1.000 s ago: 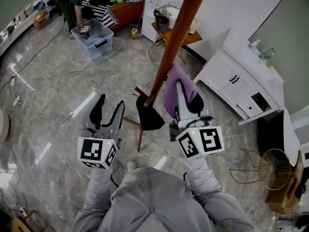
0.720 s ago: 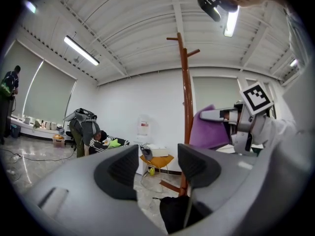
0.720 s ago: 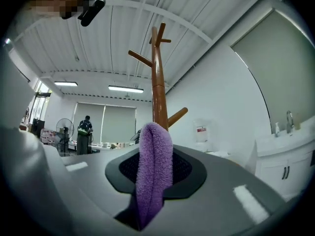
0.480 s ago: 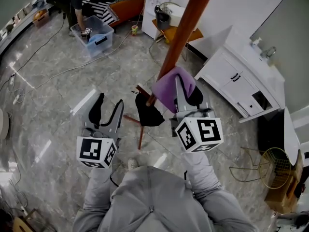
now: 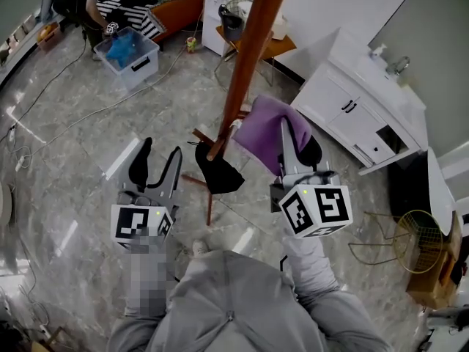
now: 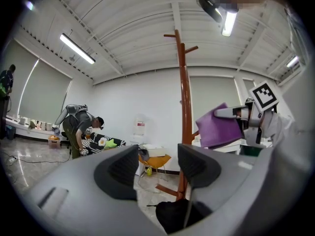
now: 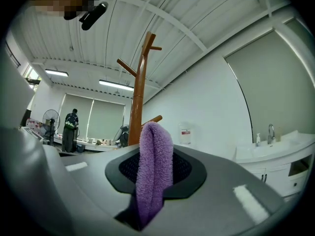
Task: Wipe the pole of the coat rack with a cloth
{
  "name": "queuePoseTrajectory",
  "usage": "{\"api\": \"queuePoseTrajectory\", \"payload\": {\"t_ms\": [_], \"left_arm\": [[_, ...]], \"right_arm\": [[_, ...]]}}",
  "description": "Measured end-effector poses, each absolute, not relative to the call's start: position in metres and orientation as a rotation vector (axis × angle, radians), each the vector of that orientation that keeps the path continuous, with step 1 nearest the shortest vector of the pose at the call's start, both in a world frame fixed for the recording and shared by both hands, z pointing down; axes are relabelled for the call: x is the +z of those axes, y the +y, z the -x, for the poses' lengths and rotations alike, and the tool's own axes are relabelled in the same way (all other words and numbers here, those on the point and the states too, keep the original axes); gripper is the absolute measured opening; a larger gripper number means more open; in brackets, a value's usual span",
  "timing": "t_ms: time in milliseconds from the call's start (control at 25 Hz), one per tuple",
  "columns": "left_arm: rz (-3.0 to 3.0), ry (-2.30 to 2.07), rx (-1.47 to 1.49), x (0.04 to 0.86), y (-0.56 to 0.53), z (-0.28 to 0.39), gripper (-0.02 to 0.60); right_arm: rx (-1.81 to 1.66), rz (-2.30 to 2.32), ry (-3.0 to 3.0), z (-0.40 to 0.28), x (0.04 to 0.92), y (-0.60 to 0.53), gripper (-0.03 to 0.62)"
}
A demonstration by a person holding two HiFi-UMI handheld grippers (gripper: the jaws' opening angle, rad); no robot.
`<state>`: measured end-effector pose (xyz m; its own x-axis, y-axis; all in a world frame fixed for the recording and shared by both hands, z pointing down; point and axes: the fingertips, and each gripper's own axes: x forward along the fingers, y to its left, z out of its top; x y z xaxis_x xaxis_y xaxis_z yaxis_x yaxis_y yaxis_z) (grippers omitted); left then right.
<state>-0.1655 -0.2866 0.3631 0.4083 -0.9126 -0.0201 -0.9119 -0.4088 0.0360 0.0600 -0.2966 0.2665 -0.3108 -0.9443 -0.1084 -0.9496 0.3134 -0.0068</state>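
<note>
The brown wooden coat rack pole (image 5: pixel 242 72) runs from the top of the head view down to its legs on the floor. My right gripper (image 5: pixel 292 147) is shut on a folded purple cloth (image 5: pixel 265 129), which it holds just right of the pole's lower part. The cloth's left edge reaches the pole; contact cannot be told. In the right gripper view the cloth (image 7: pixel 154 166) stands up between the jaws, with the pole (image 7: pixel 136 102) behind it. My left gripper (image 5: pixel 155 160) hangs open and holds nothing, left of the pole; its own view shows the pole (image 6: pixel 184 107) and cloth (image 6: pixel 218 128) ahead.
A black bag (image 5: pixel 217 174) lies at the rack's legs. A white cabinet with a sink (image 5: pixel 366 116) stands to the right, and a wire basket (image 5: pixel 416 255) at the far right. At the back are an orange stool (image 5: pixel 253 44), a plastic bin (image 5: pixel 126 51), floor cables and a person (image 6: pixel 78 132).
My right gripper has lifted the cloth a little beside the pole. The head view has shifted. The left gripper has hardly moved.
</note>
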Motion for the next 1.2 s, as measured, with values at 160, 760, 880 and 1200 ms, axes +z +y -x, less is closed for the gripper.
{"api": "queuePoseTrajectory", "payload": {"t_ms": [160, 760, 880, 1200], "left_arm": [[-2.642, -1.675, -0.058, 0.361, -0.287, 0.151, 0.268], [-2.663, -1.685, -0.045, 0.353, -0.280, 0.122, 0.268], [-2.652, -1.702, -0.037, 0.354, -0.275, 0.121, 0.268], [-2.607, -1.777, -0.010, 0.354, -0.263, 0.128, 0.268]], "right_arm": [[0.091, 1.810, 2.426, -0.082, 0.258, -0.286, 0.071], [0.063, 1.871, 2.287, -0.162, 0.249, -0.261, 0.071], [0.029, 1.855, 2.337, -0.158, 0.267, -0.260, 0.069], [-0.086, 1.764, 2.542, -0.117, 0.323, -0.270, 0.071]]}}
